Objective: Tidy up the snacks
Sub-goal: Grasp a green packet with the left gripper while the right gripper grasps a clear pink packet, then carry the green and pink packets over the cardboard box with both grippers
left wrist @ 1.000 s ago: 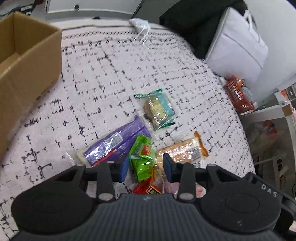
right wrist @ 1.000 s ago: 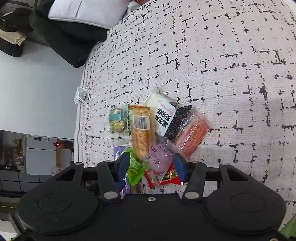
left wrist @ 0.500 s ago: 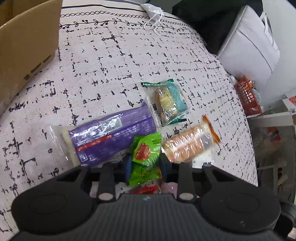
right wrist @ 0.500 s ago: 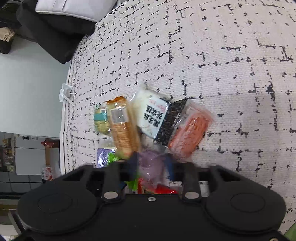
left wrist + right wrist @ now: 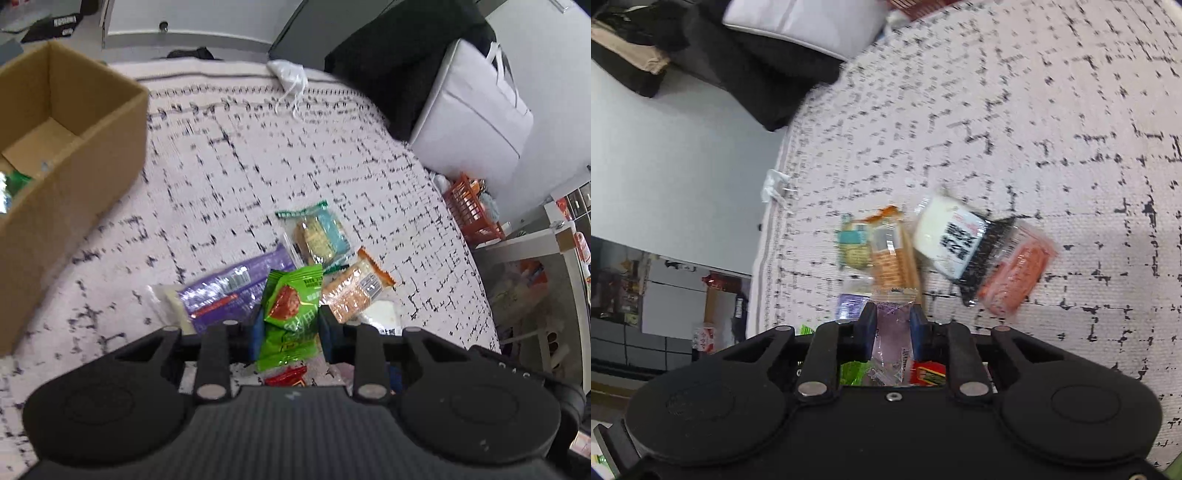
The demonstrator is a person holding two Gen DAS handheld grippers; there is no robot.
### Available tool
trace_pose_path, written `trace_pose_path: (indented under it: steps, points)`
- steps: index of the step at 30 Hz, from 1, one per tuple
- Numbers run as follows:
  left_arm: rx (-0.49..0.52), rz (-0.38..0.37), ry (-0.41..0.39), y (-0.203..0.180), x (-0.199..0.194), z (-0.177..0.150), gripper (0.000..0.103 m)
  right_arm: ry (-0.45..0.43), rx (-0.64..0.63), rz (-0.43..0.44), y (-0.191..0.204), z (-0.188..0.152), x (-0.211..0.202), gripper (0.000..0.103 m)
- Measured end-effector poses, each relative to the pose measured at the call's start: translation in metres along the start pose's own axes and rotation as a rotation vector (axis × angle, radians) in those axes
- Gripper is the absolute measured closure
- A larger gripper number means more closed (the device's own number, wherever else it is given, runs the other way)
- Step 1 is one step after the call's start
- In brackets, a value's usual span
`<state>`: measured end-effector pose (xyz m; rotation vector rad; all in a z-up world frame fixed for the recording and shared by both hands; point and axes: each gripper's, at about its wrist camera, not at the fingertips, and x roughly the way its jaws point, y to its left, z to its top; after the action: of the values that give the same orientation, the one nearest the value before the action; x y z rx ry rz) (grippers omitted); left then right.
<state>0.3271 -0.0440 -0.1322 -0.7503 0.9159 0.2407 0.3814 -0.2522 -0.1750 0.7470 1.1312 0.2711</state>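
Bare blanket (image 5: 229, 177) lies open between snack pile (image 5: 325, 258) and cardboard box (image 5: 74, 147).

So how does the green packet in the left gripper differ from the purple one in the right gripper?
The green packet is opaque, bright green with a red picture; the purple packet is pale and see-through. The green packet bulges past the left gripper, while the purple packet sits narrower in the right gripper, whose jaws are closing on it. Both are small sealed snacks pinched between blue pads.

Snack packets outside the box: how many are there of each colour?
Purple packets: 2
Green packet: 1
Teal packet: 1
Orange packets: 2
White and black packet: 1
Red packet: 1
Total: 8
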Motion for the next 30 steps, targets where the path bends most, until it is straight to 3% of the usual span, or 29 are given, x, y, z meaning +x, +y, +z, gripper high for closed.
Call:
trace_pose_path:
  steps: [14, 30]
  points:
    - [-0.013, 0.015, -0.118, 0.018, -0.082, 0.018, 0.073, -0.037, -0.157, 0.174, 0.051, -0.028, -0.024, 0.086]
    - [-0.013, 0.026, -0.234, 0.052, -0.150, 0.031, 0.073, -0.089, -0.287, 0.251, 0.097, -0.058, -0.050, 0.086]
